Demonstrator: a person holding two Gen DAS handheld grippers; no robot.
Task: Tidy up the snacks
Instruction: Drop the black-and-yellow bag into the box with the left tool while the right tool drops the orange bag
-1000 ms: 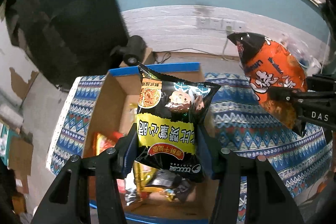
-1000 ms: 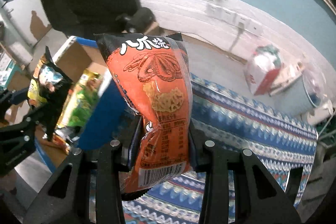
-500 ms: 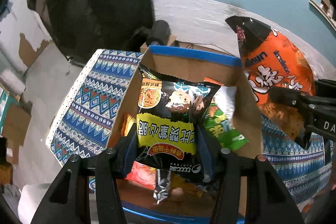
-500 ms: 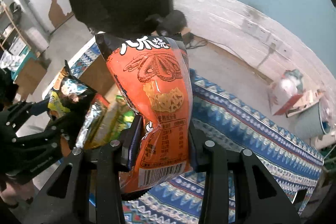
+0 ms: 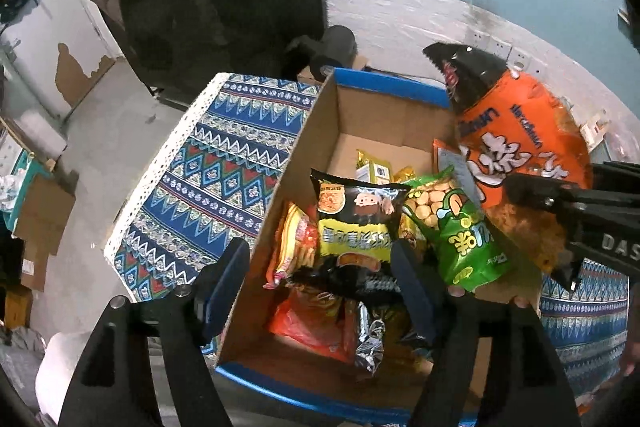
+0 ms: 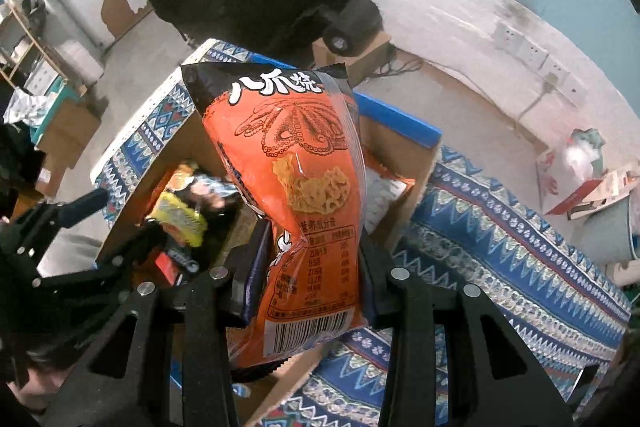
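Depositing step: the left gripper [image 5: 320, 275] is opening above the cardboard box [image 5: 304, 131], its fingers [image 5: 224, 271] clear of the black packet [image 5: 356, 223] lying on the snacks inside. The orange packet [image 6: 296, 187] is clamped by the right gripper [image 6: 308, 267]; lowering into the box is judged next.

A: The orange snack bag [image 6: 304, 195] at the centre of the right wrist view looks like glossy plastic film, creased, with glare along its right edge.

B: And the cardboard box [image 5: 288, 187] in the middle of the left wrist view is matt brown board, its rim taped in smooth blue.

A: The black-and-yellow packet [image 5: 356, 223] inside is shiny film too; below it a crinkled silver foil wrapper [image 5: 370, 341].

B: The patterned tablecloth [image 5: 216, 179], centre left, is woven cloth with a lace-like white edge.
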